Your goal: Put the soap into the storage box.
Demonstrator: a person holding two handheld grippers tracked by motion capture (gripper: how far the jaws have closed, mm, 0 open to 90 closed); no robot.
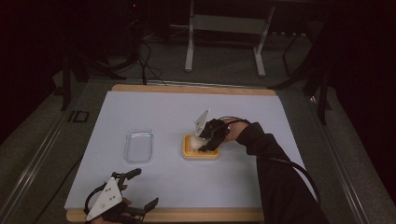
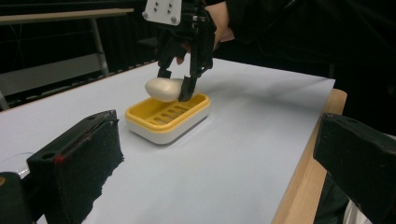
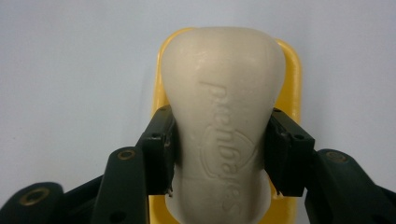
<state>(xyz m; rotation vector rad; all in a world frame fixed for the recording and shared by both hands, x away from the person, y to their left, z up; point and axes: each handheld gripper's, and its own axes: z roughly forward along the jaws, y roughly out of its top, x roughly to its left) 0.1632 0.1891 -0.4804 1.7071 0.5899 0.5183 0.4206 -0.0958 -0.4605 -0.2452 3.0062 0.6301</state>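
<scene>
Cream-white oval bar of soap [image 3: 224,135], smooth and matte, embossed lettering running along its upper face in the right gripper view. It is sitting clamped between the two black jaws of the right gripper [image 3: 224,154], pads pressing its two long sides, and hanging just above the yellow rectangular plastic soap dish [image 2: 167,116]; from the left gripper view its underside is looking clear of the slotted yellow tray, though contact at the far end cannot be told. The bar's long axis is running along the dish's long axis, one rounded end pointing away from the right gripper, the other toward its body; in the left gripper view the bar is lying roughly level. The dish, yellow tray over a white base, is resting on the pale blue-grey sheet [image 1: 177,112] covering the wooden-edged table [image 1: 196,88]. A clear plastic rectangular lid [image 1: 139,145] is lying flat on the sheet well apart to the dish's left. The left gripper [image 1: 142,186] is hovering near the table's near edge, jaws spread wide and holding nothing. Nothing is lying between lid and dish. A dark sleeve [image 1: 280,172] is reaching in from the near right.
</scene>
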